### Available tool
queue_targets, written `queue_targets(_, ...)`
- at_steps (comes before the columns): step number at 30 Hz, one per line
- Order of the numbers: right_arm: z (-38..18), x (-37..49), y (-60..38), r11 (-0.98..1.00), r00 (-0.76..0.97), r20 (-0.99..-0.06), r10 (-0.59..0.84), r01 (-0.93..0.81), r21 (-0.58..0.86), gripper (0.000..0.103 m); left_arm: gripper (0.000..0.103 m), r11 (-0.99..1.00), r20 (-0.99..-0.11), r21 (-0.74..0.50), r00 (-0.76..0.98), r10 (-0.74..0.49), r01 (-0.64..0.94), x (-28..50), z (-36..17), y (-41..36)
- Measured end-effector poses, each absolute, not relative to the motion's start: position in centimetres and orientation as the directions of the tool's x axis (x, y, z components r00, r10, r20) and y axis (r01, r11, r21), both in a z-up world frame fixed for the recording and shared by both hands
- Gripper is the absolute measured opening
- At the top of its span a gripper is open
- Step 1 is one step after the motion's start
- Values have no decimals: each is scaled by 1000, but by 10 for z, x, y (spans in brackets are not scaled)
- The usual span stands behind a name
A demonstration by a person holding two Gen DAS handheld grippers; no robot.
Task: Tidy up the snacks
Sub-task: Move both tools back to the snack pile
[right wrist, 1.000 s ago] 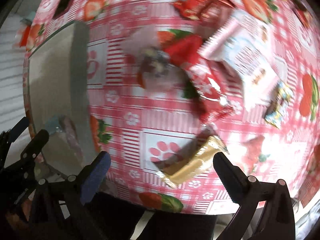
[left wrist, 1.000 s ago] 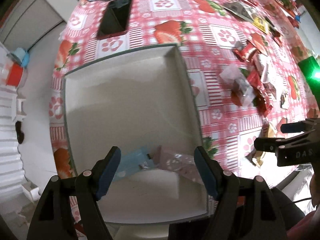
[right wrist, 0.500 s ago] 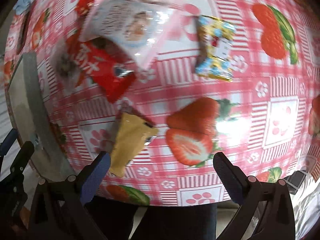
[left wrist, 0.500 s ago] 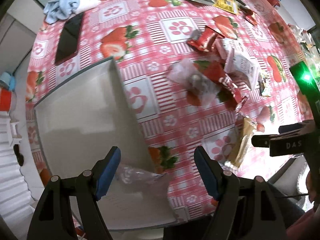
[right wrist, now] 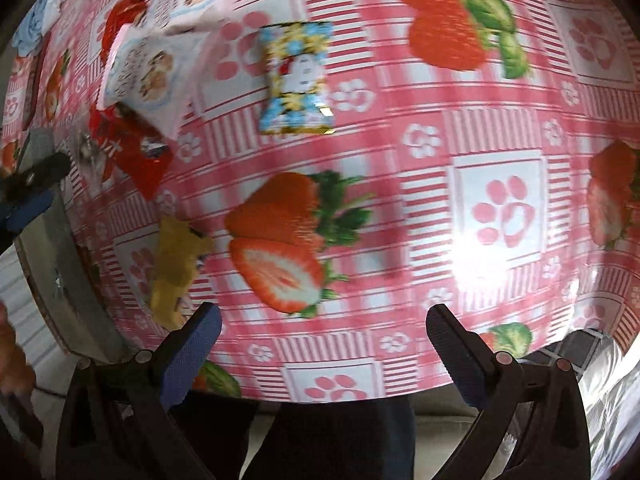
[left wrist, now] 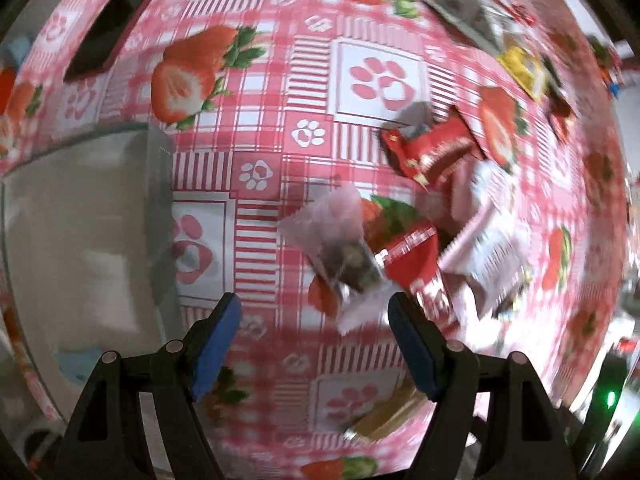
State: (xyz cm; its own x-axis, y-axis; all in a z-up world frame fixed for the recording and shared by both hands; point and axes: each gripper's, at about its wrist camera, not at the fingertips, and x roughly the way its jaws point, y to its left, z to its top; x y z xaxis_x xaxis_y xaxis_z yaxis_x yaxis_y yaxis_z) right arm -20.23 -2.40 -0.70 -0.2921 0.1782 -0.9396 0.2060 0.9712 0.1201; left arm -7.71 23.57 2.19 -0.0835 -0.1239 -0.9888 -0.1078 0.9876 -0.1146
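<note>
Your left gripper [left wrist: 314, 322] is spread wide, nothing between its blue pads [left wrist: 216, 344], hanging over the tabletop [left wrist: 256, 80] just near of a clear pouch [left wrist: 340, 248] with dark bits inside. Not touching it. Your right gripper [right wrist: 324, 344] is also released and empty, over a printed strawberry at the near edge of the tabletop; dark trousers show below that edge.

Grey tray [left wrist: 80, 232] sits left of the left gripper, its right wall just beside the left pad; a pale blue packet [left wrist: 74, 364] lies in its near corner. Room between tray wall and pouch is bare cloth.

Snack pile is right and far of the left gripper: red wrapper [left wrist: 430, 152], another red packet [left wrist: 412, 256] touching the pouch, pink-white packs [left wrist: 492, 248] overlapping it. Gold packet [left wrist: 384, 416] lies near edge, partly behind the right pad. Dark phone [left wrist: 104, 36] far left, well apart.

Right view: blue-yellow candy packet [right wrist: 296, 80] alone, far of the gripper, open cloth all round. Gold packet [right wrist: 176, 268] just left of the left pad. White cookie pack [right wrist: 148, 76] and red packet [right wrist: 132, 148] far left, overlapping. Left gripper's tip and tray edge [right wrist: 60, 276] at left. Heavy motion blur, labels unreadable.
</note>
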Motion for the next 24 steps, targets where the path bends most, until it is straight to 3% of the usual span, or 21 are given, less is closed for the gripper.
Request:
queue_targets(4, -4, -209, -50, 972, -290, -941, 176, 200, 120, 103, 79, 970, -982, -138, -99, -160, -199, -72, 9, 240)
queue_targets(10, -5, -208, -69, 971, -287, -939, 187, 198, 133, 103, 79, 973, -987, -119, -86, -138, -195, -62, 6, 232)
queue_targets(18, 2, -194, -70, 969, -272, -941, 202, 195, 151, 103, 79, 945, -977, -179, -65, -204, -276, -52, 8, 239)
queue_targets(22, 2, -192, -76, 969, -274, -941, 200, 198, 148, 103, 79, 959, -983, -148, -68, -168, -241, -55, 5, 246)
queue_targets(24, -4, -198, -74, 967, -274, -940, 201, 207, 146, 103, 79, 980, -993, -81, -70, -95, -180, -54, 5, 244)
